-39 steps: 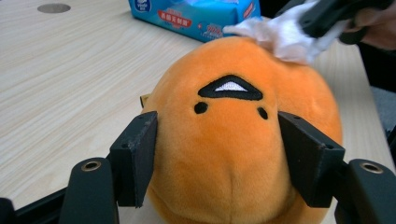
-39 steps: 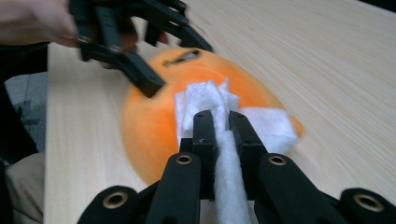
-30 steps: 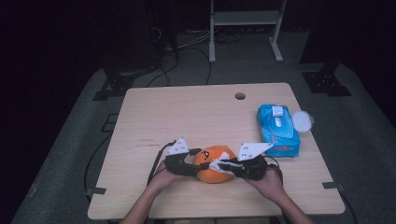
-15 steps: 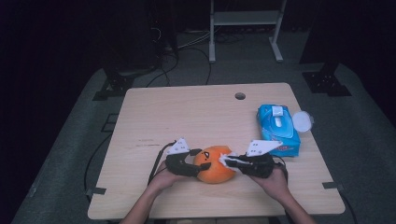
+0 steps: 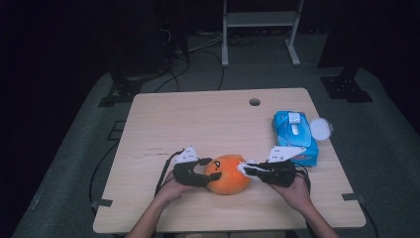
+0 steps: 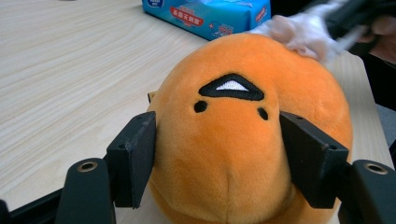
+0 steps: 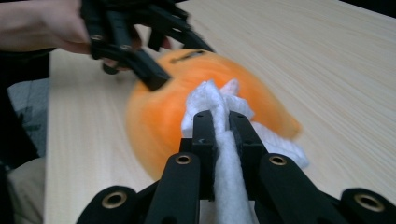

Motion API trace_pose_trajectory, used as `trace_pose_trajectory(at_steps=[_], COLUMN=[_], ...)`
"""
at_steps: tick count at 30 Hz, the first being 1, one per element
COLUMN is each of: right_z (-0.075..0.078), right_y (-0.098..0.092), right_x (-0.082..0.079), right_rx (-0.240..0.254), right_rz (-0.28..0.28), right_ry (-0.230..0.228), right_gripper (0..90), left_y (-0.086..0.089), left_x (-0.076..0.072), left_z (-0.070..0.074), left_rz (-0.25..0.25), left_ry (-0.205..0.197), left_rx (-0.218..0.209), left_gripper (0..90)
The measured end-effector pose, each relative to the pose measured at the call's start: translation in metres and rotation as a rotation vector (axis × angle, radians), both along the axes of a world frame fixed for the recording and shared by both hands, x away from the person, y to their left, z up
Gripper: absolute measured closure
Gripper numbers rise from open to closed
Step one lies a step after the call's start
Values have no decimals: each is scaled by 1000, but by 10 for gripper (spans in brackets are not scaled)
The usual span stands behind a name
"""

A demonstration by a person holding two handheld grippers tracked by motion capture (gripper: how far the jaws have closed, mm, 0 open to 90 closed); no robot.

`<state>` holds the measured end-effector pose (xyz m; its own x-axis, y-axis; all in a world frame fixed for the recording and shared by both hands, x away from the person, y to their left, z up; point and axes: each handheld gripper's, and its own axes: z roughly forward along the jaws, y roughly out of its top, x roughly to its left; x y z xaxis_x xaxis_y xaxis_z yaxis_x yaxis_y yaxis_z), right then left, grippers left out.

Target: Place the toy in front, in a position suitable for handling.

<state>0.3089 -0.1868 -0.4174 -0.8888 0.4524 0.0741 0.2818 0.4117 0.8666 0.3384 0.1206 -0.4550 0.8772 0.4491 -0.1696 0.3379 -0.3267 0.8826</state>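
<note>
left gripper [image 5: 210, 174]: lower centre of the high view, jaws clamped on both sides of the plush toy's face end

right gripper [image 5: 249, 169]: pinched tight on a white wipe [image 7: 219, 105], dabbing the toy's top

plush toy [image 5: 228, 173]: orange, looks soft, light, squashy; grab the flanks. Long axis runs left-right, face aimed left

wipes pack [image 5: 295, 137]: blue, farther right

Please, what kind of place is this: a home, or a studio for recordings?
Likely a recording studio or lab, not a home: a lone wooden table in a dark room, cables on the grey floor, and black stand feet around it.
</note>
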Motion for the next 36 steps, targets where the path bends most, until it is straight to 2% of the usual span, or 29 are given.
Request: trace_pose_trajectory(at_steps=[3,5,6,8,10,12,13,17,19,22,27,32,36], right_z=[1,1,1,-1,-2,-2,-2,-2,-2,-4,-4,-1,-1], right_y=[14,15,13,9,8,11,12,6,-2,-13,-17,-1,12], right_x=[-7,-7,-6,-3,-2,-3,-3,0,4,10,10,4,-2], right_rx=[-9,-24,-19,-2,13,24,24,30,32,52,49,33,-17], right_rz=[47,47,43,33,23,28,31,22,-2,-33,-46,-11,-10], right_ry=[-19,-26,-17,4,13,15,18,27,27,50,52,23,-26], right_gripper=[814,815,815,815,815,814,813,814,814,814,814,812,801], left_y=[0,1,1,2,1,-4,-6,-1,3,6,7,0,-1], left_x=[0,0,-1,-3,-6,-9,-11,-7,-4,-3,0,-1,-2], left_z=[0,2,5,13,18,16,13,12,9,8,7,7,7], left_rz=[-1,-8,-9,-7,-39,-64,-69,-54,-46,-37,-30,-32,-30], left_ry=[5,6,5,-26,-38,-61,-70,-56,-35,-25,-15,-27,-33], left_rx=[-1,-5,-14,-9,-21,30,39,33,11,4,-2,3,9], left_gripper=[302,295,268,185,165,172,212,304,311,310,303,295,294])
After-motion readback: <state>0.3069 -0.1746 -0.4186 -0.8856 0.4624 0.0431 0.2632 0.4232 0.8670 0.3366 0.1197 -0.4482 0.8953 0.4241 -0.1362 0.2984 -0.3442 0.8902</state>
